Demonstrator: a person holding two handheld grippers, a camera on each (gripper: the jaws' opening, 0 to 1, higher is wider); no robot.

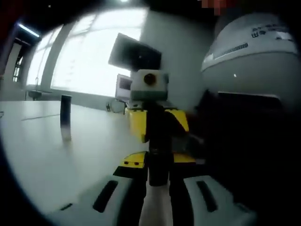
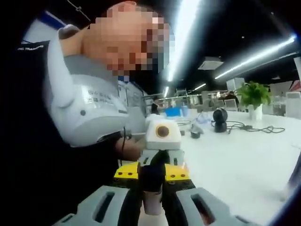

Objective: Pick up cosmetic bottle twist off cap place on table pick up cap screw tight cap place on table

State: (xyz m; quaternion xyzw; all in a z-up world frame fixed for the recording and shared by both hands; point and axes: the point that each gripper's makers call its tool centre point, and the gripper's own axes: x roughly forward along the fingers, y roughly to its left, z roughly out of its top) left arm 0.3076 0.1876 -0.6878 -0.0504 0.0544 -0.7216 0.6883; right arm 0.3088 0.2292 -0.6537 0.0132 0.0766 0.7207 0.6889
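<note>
Open-plan office, white counter [image 1: 51,155] under bright windows [image 1: 84,52], with a dark monitor [image 1: 136,52] at the back

- left gripper [image 1: 159,182] and right gripper [image 1: 157,141] face each other nose to nose above the counter, close to a person's grey-and-dark top [image 1: 254,61]
- cosmetic bottle [image 1: 158,165] is off the counter, bridging the two: a dark section mid-span and a pale end nearest the camera. Can't tell cap from body
- left jaws are pinching the bottle's near end
- right gripper view: right gripper [image 2: 151,193] jaws are clamped on the bottle [image 2: 150,181], with the left gripper [image 2: 157,165] on its far end
- a separate dark upright cylinder [image 1: 66,110] stands alone further out on the counter, well apart
- far side of the counter: potted plant [image 2: 254,96] and a round dark device [image 2: 220,117] with its cable; ceiling light strips [image 2: 256,56] overhead
</note>
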